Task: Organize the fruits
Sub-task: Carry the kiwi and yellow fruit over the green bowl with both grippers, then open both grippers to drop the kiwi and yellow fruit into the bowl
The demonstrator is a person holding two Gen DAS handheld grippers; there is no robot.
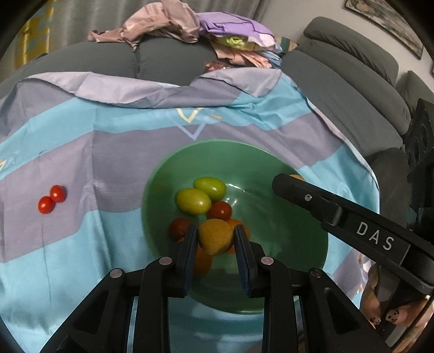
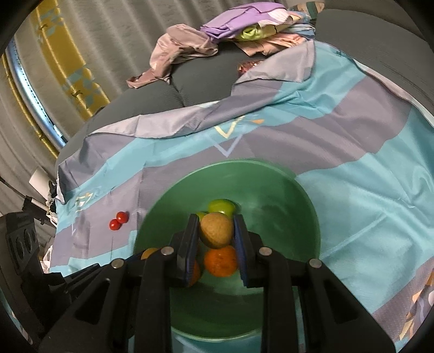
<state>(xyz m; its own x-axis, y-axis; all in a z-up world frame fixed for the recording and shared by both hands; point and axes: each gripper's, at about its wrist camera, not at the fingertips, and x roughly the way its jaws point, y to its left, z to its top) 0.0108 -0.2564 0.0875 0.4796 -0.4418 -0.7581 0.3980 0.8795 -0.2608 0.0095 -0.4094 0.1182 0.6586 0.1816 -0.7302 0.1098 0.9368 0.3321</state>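
Observation:
A green bowl (image 1: 162,173) (image 2: 298,184) sits on a blue and lilac striped cloth (image 1: 81,244). My left gripper (image 1: 215,230) hangs over it, shut on a round yellow-orange fruit (image 1: 215,239). Over the same bowl my right gripper (image 2: 216,221) is shut on a tan round fruit (image 2: 217,233). The bowl holds two green oval fruits (image 1: 193,201), red tomatoes (image 1: 220,210) and oranges (image 2: 221,260). Two red cherry tomatoes (image 1: 51,199) (image 2: 118,220) lie on the cloth left of the bowl. The right gripper's arm (image 1: 352,222) crosses the bowl's right rim in the left wrist view.
The cloth covers a grey sofa seat (image 1: 162,59). A pile of pink and purple clothes (image 1: 190,24) lies at the back. Grey cushions (image 1: 352,81) rise at the right. A person's toes (image 1: 393,316) show at the lower right, beyond the cloth's edge.

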